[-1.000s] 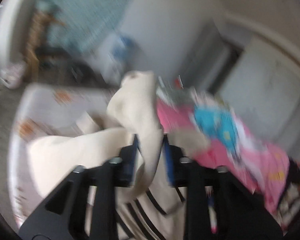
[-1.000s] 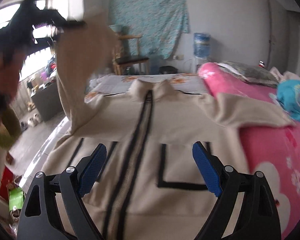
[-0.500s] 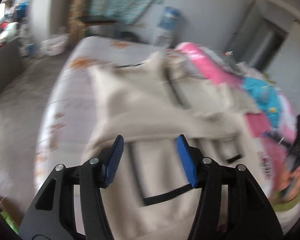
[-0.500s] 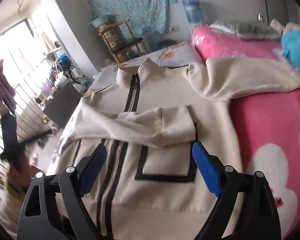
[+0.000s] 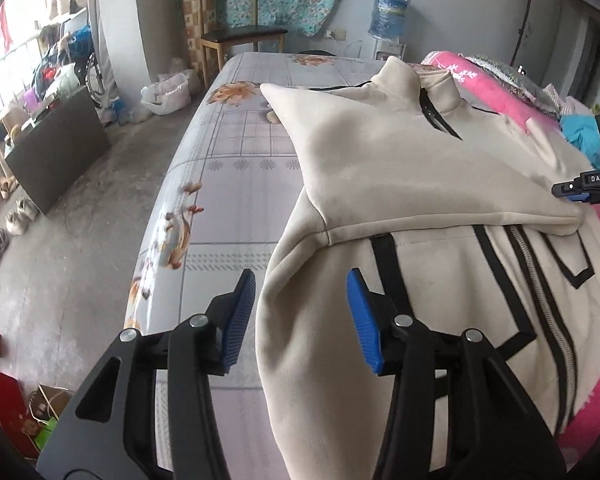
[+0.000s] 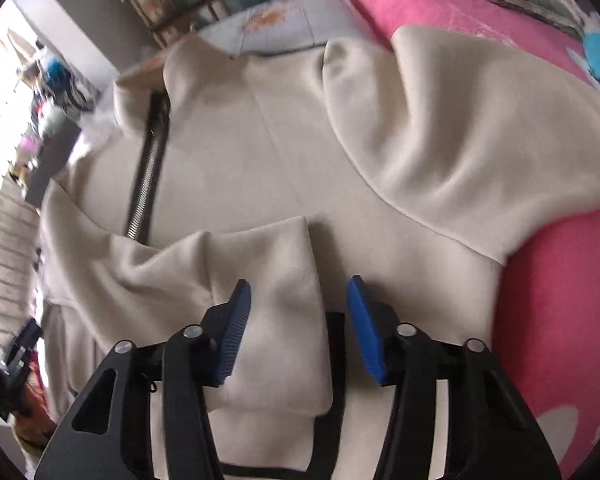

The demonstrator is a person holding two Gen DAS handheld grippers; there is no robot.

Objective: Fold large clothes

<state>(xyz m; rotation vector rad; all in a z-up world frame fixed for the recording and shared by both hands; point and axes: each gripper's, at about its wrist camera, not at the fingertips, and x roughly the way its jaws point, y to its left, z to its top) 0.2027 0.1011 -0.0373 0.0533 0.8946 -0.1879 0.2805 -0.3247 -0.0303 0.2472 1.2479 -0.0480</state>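
Note:
A cream zip jacket (image 5: pixel 440 280) with black trim lies face up on the bed, collar (image 5: pixel 412 76) at the far end. One sleeve (image 5: pixel 380 152) is folded across the chest. My left gripper (image 5: pixel 302 280) hangs over the jacket's side edge. Its jaws are closing with that edge between them, and the pads do not press on it. My right gripper (image 6: pixel 299 284) points down over the folded sleeve's cuff (image 6: pixel 284 272). Its jaws are closing around the cuff's end, pads clear of the cloth. The other sleeve (image 6: pixel 440 140) lies spread over a pink blanket (image 6: pixel 560 300).
The grey flowered sheet (image 5: pixel 236 184) is bare to the left of the jacket, up to the bed's edge. Beyond the bed stand a wooden chair (image 5: pixel 240 36) and a water dispenser (image 5: pixel 388 12). A dark box (image 5: pixel 56 148) and shoes (image 5: pixel 16 220) are on the floor.
The left gripper let go of the raised sleeve, which now lies across the chest, and came down to the jacket's side. The right gripper dropped toward the cuff and its jaws narrowed.

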